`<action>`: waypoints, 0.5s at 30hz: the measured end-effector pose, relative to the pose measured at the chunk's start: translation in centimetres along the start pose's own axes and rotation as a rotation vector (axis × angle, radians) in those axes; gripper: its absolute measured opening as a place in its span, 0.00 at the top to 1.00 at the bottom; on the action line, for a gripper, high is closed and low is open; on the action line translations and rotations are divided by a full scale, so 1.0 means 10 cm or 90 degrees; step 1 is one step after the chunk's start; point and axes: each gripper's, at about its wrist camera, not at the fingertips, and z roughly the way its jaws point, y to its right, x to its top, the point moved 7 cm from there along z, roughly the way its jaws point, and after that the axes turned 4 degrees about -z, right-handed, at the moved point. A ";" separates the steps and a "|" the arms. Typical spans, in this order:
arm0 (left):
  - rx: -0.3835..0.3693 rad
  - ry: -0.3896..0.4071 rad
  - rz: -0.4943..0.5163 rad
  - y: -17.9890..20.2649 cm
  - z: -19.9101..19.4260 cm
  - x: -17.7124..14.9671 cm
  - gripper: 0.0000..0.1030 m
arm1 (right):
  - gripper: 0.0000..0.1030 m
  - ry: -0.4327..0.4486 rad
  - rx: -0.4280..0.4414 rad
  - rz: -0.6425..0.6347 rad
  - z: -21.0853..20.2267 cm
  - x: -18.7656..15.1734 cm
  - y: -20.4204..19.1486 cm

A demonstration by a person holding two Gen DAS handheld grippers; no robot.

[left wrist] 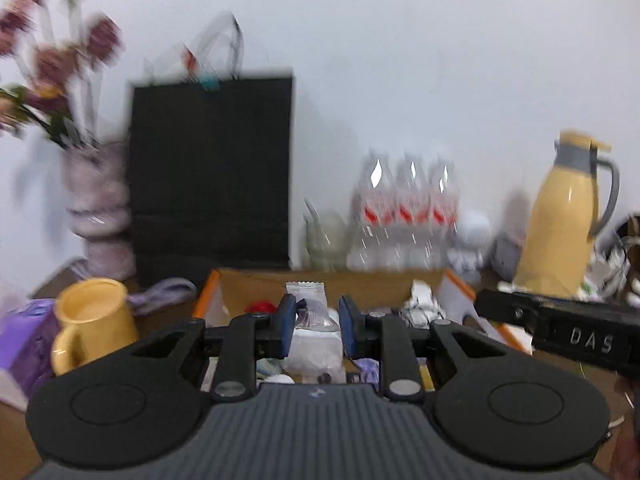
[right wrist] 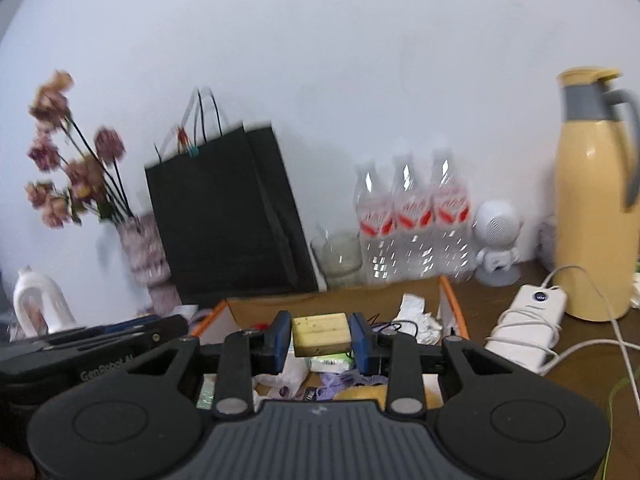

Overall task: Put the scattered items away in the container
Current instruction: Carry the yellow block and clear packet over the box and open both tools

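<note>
Plainly, the right tool [right wrist: 321, 338] clenches a yellow sponge block [right wrist: 321, 333] across its short sides above the cardboard box [right wrist: 340, 300]; it looks light and squashy. The left tool [left wrist: 318, 322] stands released over a clear snack packet [left wrist: 310, 300].

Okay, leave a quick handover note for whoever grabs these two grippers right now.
Right gripper: shut on a yellow rectangular sponge block, held above the open brown cardboard box with orange edges.
Left gripper: a clear plastic snack packet sits between its fingers over the same box; grip unclear, view blurred.
Done: crumpled white paper, wrappers and other small items already lie in the box.
Left: drop the sponge block and the packet in, then check the table; the yellow ceramic mug stands left of the box.
</note>
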 end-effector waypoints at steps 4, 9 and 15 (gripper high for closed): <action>-0.023 -0.145 0.009 -0.09 0.45 0.15 0.77 | 0.70 -0.095 -0.014 -0.053 0.43 0.28 0.12; -0.020 -0.279 0.028 -0.13 0.87 0.21 0.77 | 0.70 -0.263 -0.017 -0.051 1.04 0.38 0.28; -0.019 -0.459 -0.013 -0.18 1.24 -0.13 0.77 | 0.70 -0.449 -0.005 -0.009 1.45 0.10 0.37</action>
